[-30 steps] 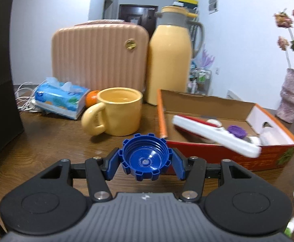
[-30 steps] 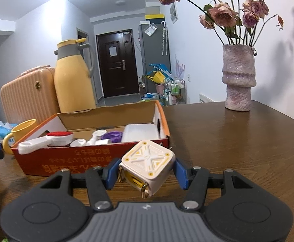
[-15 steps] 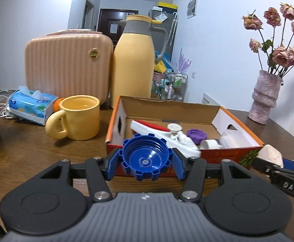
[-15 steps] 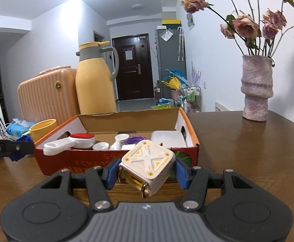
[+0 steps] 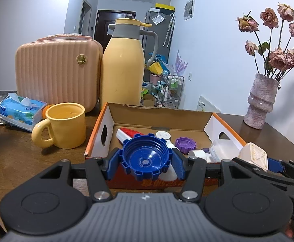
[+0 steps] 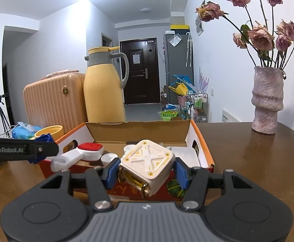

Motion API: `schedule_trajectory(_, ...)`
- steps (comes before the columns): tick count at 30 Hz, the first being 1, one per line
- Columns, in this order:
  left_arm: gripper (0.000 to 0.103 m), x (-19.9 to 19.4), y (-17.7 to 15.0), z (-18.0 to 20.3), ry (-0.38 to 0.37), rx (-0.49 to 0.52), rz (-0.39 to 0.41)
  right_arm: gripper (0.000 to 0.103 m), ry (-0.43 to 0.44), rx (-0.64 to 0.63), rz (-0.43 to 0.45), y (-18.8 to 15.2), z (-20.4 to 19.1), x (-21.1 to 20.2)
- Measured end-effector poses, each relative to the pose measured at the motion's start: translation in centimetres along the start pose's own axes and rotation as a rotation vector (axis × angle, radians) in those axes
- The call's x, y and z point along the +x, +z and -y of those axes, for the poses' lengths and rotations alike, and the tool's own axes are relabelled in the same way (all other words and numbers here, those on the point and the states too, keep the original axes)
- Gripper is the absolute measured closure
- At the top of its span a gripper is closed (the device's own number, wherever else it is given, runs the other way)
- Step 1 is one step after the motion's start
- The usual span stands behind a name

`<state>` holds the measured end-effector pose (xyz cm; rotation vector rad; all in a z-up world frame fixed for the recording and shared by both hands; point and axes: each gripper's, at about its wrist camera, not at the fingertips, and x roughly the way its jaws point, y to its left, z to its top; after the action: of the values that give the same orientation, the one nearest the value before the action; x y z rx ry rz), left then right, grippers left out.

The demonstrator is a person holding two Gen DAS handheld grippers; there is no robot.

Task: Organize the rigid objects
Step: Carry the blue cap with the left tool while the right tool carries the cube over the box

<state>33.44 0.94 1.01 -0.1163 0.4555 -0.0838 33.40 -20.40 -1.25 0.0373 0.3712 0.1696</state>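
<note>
While the left tool [image 5: 145, 161] grips a blue cap [image 5: 145, 159], the right tool [image 6: 147, 171] clamps a white cube [image 6: 147, 165].

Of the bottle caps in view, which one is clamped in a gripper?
The big blue cap, clamped in the left gripper; the purple cap and white cap lie in the box.

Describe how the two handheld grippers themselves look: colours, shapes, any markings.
Both look alike. The left gripper and right gripper each have a grey ribbed body, two black rounded lobes with circular discs, black linkage bars with silver screws, and blue pads on the jaws. Seen from the right wrist camera, the left one's black finger carries white "GenRobot.AI" lettering.
</note>
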Motion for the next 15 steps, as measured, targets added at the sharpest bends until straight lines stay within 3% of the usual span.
schedule_trajectory(15,0.048,3.1,2.2,1.6,0.014,-0.027,0.017,0.047,0.000,0.017,0.026,1.8,0.0,2.8)
